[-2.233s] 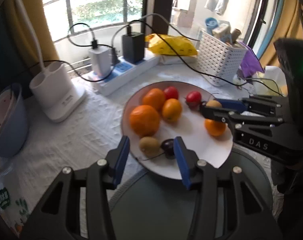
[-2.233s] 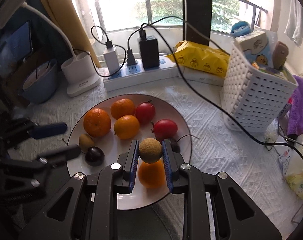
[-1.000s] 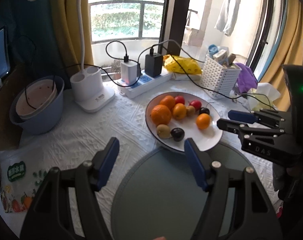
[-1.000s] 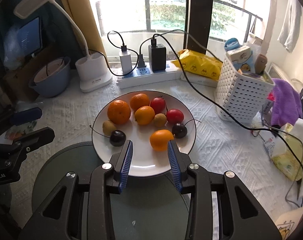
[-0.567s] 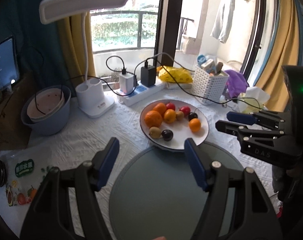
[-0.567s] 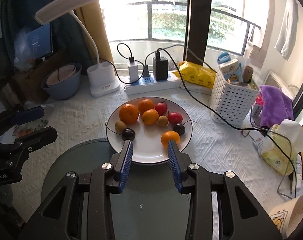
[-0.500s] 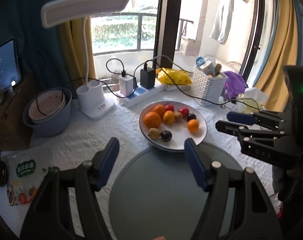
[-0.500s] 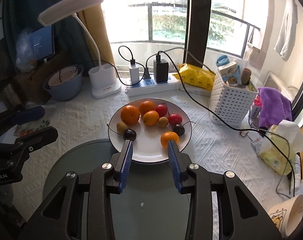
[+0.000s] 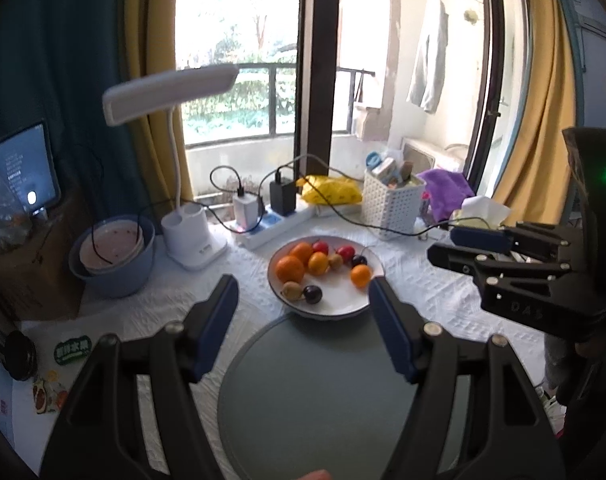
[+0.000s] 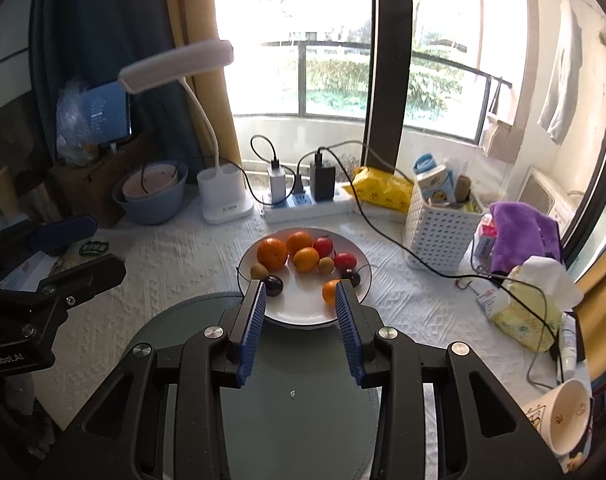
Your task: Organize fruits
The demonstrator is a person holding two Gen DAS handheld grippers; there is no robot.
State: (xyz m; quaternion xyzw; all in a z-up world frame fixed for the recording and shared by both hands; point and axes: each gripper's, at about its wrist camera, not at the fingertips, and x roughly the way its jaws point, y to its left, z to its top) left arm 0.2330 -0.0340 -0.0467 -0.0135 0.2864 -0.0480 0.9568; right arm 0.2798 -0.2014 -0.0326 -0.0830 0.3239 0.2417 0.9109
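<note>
White plate (image 10: 355, 254) on the pale textured cloth, loaded with fruit: a large orange (image 10: 272, 253) at the rear left, two smaller oranges behind and beside it, two red fruits toward the back right, a kiwi (image 10: 259, 270) and a dark plum (image 10: 274, 285) at the near left, a second dark fruit and a small orange (image 10: 329, 292) at the near right. Just in front of the plate, a round grey-green mat (image 9: 323, 392), bare. Above that mat, both tools: right gripper (image 10: 299, 322) released, jaws apart and empty, plate straight ahead beyond the tips; left gripper (image 9: 303, 312) likewise spread wide and holding nothing, plate ahead and a shade to its right. Probably the right one nearer, its tips framing the plate's near rim. No long axis to speak of on these round fruits, so approach from either side looks equal. Left of the plate, a white desk lamp (image 10: 223, 196) and blue bowl (image 10: 153, 196); behind, a power strip (image 10: 307, 202); right, a white basket (image 10: 439, 236). Near-right orange partly hidden behind the right tool's finger; small brown fruit mid-plate too small to identify.
</note>
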